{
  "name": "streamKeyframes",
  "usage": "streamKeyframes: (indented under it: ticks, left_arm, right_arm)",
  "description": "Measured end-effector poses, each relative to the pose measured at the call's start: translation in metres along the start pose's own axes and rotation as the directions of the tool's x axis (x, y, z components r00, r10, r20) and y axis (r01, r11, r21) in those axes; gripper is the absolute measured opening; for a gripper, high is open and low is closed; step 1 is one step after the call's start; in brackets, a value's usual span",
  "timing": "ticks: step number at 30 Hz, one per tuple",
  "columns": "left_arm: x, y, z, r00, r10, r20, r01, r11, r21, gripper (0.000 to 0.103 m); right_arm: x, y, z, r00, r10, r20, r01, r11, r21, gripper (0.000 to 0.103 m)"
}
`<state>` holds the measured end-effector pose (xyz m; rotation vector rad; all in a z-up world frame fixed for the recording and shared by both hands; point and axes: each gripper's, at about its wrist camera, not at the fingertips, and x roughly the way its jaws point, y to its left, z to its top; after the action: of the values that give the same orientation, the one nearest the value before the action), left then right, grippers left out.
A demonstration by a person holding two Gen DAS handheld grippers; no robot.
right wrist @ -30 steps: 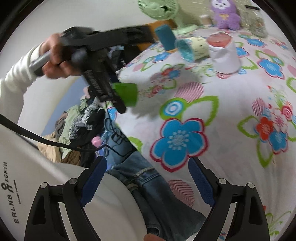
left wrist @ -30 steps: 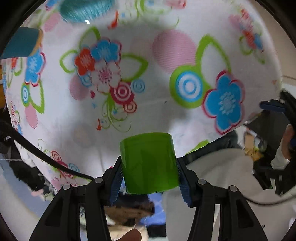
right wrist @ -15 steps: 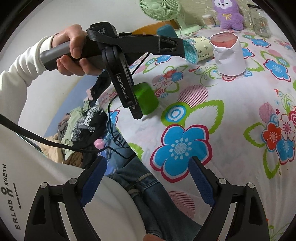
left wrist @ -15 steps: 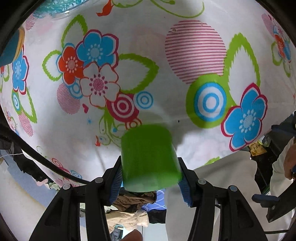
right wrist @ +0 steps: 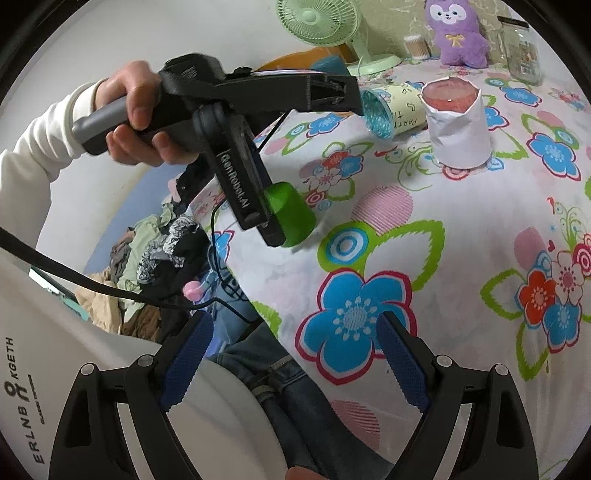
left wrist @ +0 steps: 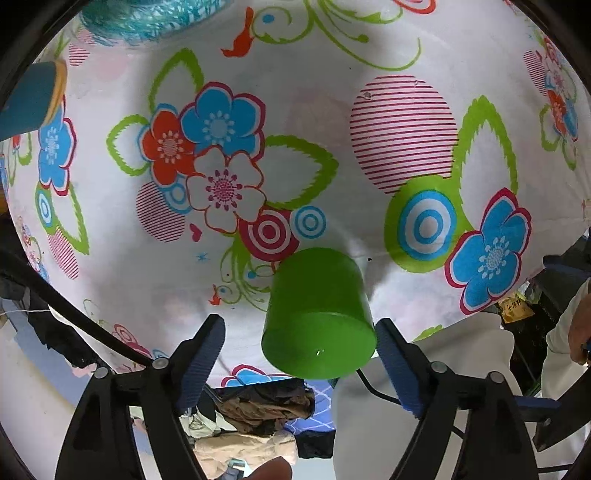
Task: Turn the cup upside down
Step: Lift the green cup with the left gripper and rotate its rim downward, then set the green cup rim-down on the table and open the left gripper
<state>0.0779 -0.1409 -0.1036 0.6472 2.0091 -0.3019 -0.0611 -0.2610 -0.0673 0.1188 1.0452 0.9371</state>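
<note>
The green cup [left wrist: 317, 314] stands bottom-up on the flowered tablecloth [left wrist: 332, 110] near its front edge. My left gripper [left wrist: 301, 362] is open around it; the left pad is clear of the cup, the right pad is at its side. From the right wrist view the cup [right wrist: 291, 216] sits mouth-down under the left gripper [right wrist: 269, 225]. My right gripper [right wrist: 295, 362] is open and empty, low by the table edge.
A white paper-wrapped cup [right wrist: 458, 122] stands upright at the back. A patterned cup with a blue sparkly inside [right wrist: 391, 107] lies on its side. A teal cup [left wrist: 29, 99], a green fan [right wrist: 321, 22], a purple plush [right wrist: 456, 33] and a jar [right wrist: 521, 51] are further back.
The left gripper tipped downward, set the green cup bottom-up on the cloth and opened its fingers. The right gripper stayed still and open.
</note>
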Motion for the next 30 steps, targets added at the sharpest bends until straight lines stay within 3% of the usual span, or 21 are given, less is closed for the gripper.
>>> streamKeyframes:
  ticks: [9, 12, 17, 23, 30]
  left_arm:
    - [0.003, -0.012, -0.024, 0.997, 0.020, 0.072, -0.019, 1.000, -0.008, 0.090]
    - [0.001, -0.005, -0.033, 0.994, 0.019, 0.112, -0.016, 1.000, -0.025, 0.092]
    - [-0.005, 0.008, -0.040, 0.985, 0.003, 0.173, 0.006, 0.999, -0.052, 0.096]
    - [-0.010, 0.019, -0.059, 0.969, -0.011, 0.246, 0.030, 0.997, -0.073, 0.097]
    - [-0.012, 0.028, -0.085, 0.936, -0.009, 0.351, 0.043, 0.995, -0.089, 0.097]
  right_arm:
    - [0.000, 0.000, 0.015, 0.997, -0.068, 0.043, 0.068, 0.998, 0.009, 0.092]
    - [-0.001, -0.001, 0.020, 0.993, -0.101, 0.060, 0.101, 0.995, 0.010, 0.101]
    - [0.002, 0.004, 0.030, 0.991, -0.118, 0.068, 0.119, 0.993, -0.003, 0.101]
    - [0.004, 0.014, 0.038, 0.988, -0.135, 0.077, 0.137, 0.991, -0.015, 0.101]
    - [0.006, 0.026, 0.046, 0.974, -0.205, 0.098, 0.208, 0.978, -0.024, 0.101]
